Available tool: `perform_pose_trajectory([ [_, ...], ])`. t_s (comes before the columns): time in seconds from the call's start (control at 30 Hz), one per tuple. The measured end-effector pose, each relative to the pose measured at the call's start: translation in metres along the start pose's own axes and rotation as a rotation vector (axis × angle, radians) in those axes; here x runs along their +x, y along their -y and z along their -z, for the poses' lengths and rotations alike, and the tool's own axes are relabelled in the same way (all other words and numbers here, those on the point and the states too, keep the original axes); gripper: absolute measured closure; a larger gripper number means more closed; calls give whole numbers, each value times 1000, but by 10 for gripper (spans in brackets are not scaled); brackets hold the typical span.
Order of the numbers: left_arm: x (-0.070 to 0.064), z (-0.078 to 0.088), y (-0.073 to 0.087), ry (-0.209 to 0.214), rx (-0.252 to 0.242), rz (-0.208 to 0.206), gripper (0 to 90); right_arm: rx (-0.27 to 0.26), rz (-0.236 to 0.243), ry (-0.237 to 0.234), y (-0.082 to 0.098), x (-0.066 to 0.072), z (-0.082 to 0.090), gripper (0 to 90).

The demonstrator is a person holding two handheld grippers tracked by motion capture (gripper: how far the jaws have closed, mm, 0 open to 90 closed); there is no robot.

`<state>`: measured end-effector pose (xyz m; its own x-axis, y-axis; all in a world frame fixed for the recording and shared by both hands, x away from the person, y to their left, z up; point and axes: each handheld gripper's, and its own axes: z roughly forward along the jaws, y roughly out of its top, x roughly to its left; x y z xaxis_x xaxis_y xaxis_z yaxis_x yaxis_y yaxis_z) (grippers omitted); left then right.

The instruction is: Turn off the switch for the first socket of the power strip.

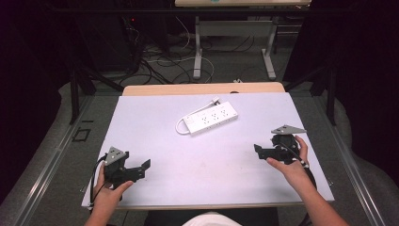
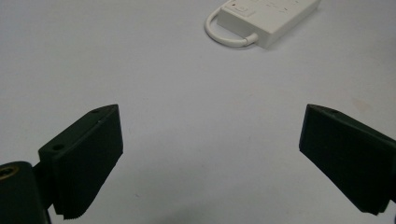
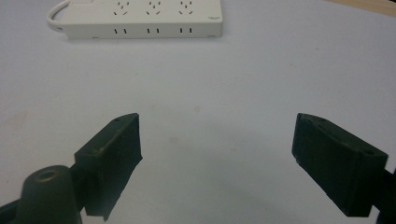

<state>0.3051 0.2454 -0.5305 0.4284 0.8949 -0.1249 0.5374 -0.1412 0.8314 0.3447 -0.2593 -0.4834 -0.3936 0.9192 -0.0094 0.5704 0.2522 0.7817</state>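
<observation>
A white power strip lies near the middle-back of the white table top, its short white cable looped at its left end. In the left gripper view the power strip is far ahead at the top; in the right gripper view the power strip lies at the top left, sockets up. My left gripper rests at the front left, held by a hand, jaws wide apart and empty. My right gripper sits at the right, held by the other hand, jaws also wide apart and empty.
The white top lies on a wooden table whose edge shows at the back. Beyond it are table legs and loose cables on the floor. Metal frame rails run along both sides.
</observation>
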Motion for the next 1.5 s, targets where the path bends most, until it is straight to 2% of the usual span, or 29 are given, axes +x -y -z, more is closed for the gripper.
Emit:
perform_pose_trajectory([
  [0.3, 3, 0, 1, -32, -1, 25, 42, 1, 16, -18, -20, 5, -5, 152],
  [0.47, 3, -1, 1, -42, 2, 17, 15, -1, 36, -27, -33, 9, -7, 152],
  [1.03, 3, 0, 1, -47, -6, 5, 3, 39, 115, -60, -65, 24, -19, 152],
  [1.3, 3, 0, 1, -46, -16, 17, 3, 67, 132, -90, -76, 30, -27, 152],
  [1.5, 3, 0, 1, -44, -21, 8, 3, 79, 144, -101, -84, 33, -34, 155],
])
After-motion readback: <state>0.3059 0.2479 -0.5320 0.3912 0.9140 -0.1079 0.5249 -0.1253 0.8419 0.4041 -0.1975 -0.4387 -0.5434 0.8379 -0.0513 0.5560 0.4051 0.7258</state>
